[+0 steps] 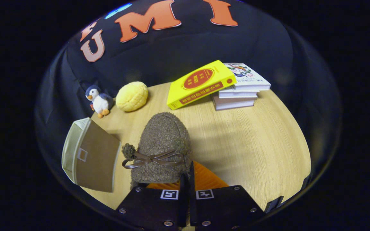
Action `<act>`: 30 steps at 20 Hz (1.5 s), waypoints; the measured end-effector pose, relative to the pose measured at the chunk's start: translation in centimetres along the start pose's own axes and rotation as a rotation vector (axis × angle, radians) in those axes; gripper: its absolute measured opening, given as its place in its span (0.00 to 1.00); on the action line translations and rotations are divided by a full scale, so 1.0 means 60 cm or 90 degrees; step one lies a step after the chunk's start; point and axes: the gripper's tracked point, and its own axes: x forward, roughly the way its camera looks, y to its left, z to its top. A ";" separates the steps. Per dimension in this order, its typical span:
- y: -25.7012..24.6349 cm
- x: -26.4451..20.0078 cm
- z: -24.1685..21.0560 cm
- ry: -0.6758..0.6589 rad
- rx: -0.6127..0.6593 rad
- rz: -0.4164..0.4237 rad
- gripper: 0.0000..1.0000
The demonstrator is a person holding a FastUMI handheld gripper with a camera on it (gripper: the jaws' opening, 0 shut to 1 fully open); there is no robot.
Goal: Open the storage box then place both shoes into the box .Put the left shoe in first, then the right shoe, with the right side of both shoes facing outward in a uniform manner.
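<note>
Tongs nearly closed — fingers pinched together on the back rim of a fuzzy brown shoe, with only a thin gap between them. The shoe hangs just ahead of the fingers, toe pointing away toward the far side of the bench, a brown ribbon bow across its top and a small pompom at the bow's left end. Orange lining shows at the shoe's opening, right beside the fingers. Can't tell whether the shoe is lifted clear of the bench or touching it.

Left of the shoe, close by: the storage box — beige fabric walls, brown flap with a small square pull tab. The flap faces the shoe; whether it's open or closed isn't clear from this angle.

Further out on the wooden bench:
- plush penguin at the far left edge, upright
- yellow melon-bread-shaped toy just beside the penguin
- stack of white books far right, with a yellow book leaning tilted against it, lower end resting on the bench

Black cloth wall behind everything.
</note>
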 end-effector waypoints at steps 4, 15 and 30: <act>0.079 -0.030 0.048 -0.010 -0.026 0.016 0.06; 0.398 -0.052 0.043 0.055 -0.071 0.156 0.05; 0.520 0.047 -0.056 0.143 -0.083 0.052 0.05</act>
